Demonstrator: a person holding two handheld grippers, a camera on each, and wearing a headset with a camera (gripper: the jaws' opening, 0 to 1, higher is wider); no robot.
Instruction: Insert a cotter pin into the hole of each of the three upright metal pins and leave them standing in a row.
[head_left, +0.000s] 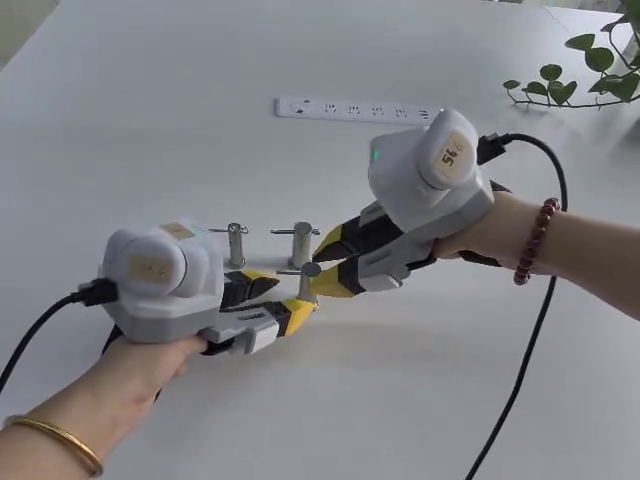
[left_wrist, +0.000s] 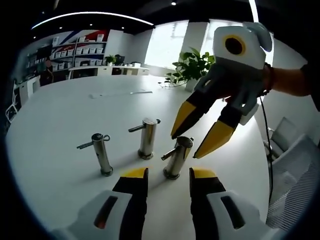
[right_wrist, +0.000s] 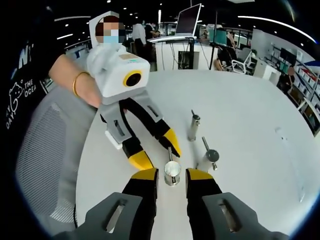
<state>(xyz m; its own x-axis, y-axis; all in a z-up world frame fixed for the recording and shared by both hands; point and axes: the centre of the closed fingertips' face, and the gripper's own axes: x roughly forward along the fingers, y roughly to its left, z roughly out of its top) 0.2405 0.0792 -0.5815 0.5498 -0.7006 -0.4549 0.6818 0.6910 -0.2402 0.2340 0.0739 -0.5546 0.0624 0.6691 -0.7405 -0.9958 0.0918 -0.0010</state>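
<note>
Yellow tips of L gripper (head_left: 285, 298) and R gripper (head_left: 322, 265): open, flanking near pin (head_left: 309, 272), no grip. Other pins (head_left: 237, 243) at 11 o'clock, near.

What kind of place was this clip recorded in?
Probably an open-plan office or lab: a large white table with a white power strip, wall shelves of storage bins, and a flat computer monitor on a white desk beyond.

Head cam overhead; L/R cams opposed, sharing pins (left_wrist: 177, 156).
</note>
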